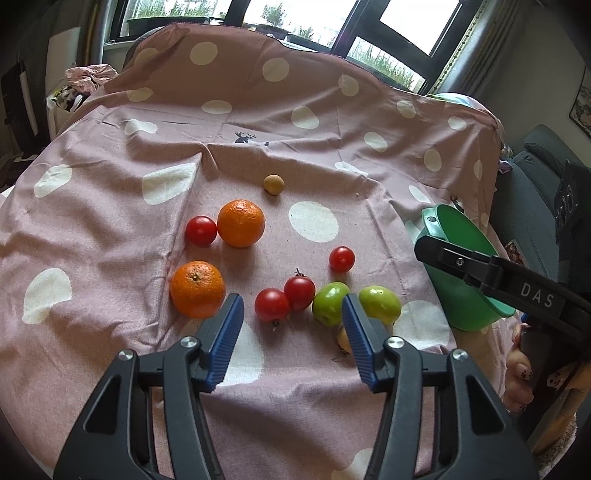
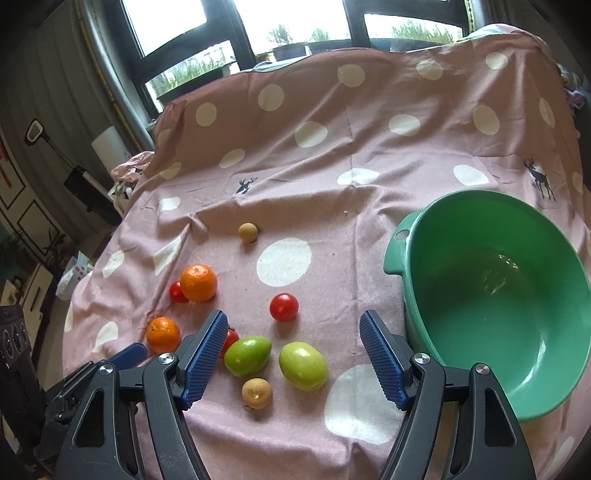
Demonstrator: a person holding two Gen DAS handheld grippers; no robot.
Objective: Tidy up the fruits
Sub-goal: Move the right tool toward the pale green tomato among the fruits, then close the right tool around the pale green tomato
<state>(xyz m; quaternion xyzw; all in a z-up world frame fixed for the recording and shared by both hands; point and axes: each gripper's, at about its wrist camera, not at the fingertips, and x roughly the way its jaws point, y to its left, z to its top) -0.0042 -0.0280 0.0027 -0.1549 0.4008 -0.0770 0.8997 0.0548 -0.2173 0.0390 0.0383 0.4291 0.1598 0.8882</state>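
Note:
Fruits lie loose on a pink polka-dot cloth (image 1: 110, 229). Two oranges (image 1: 241, 223) (image 1: 197, 289), several red tomatoes (image 1: 271, 305) (image 1: 342, 259), two green fruits (image 1: 330, 302) (image 2: 303, 365) and two small tan fruits (image 1: 273, 184) (image 2: 257, 393) are spread out. A green bowl (image 2: 517, 354) stands empty at the right. My left gripper (image 1: 293, 308) is open and empty, just above the near tomatoes. My right gripper (image 2: 293, 328) is open and empty, over the green fruits and left of the bowl.
The cloth rises over a backrest (image 2: 332, 110) behind the fruits. Windows (image 2: 288, 26) are beyond. The right gripper's black body (image 1: 517, 284) crosses the bowl in the left wrist view. Furniture stands off the left edge (image 2: 37, 295).

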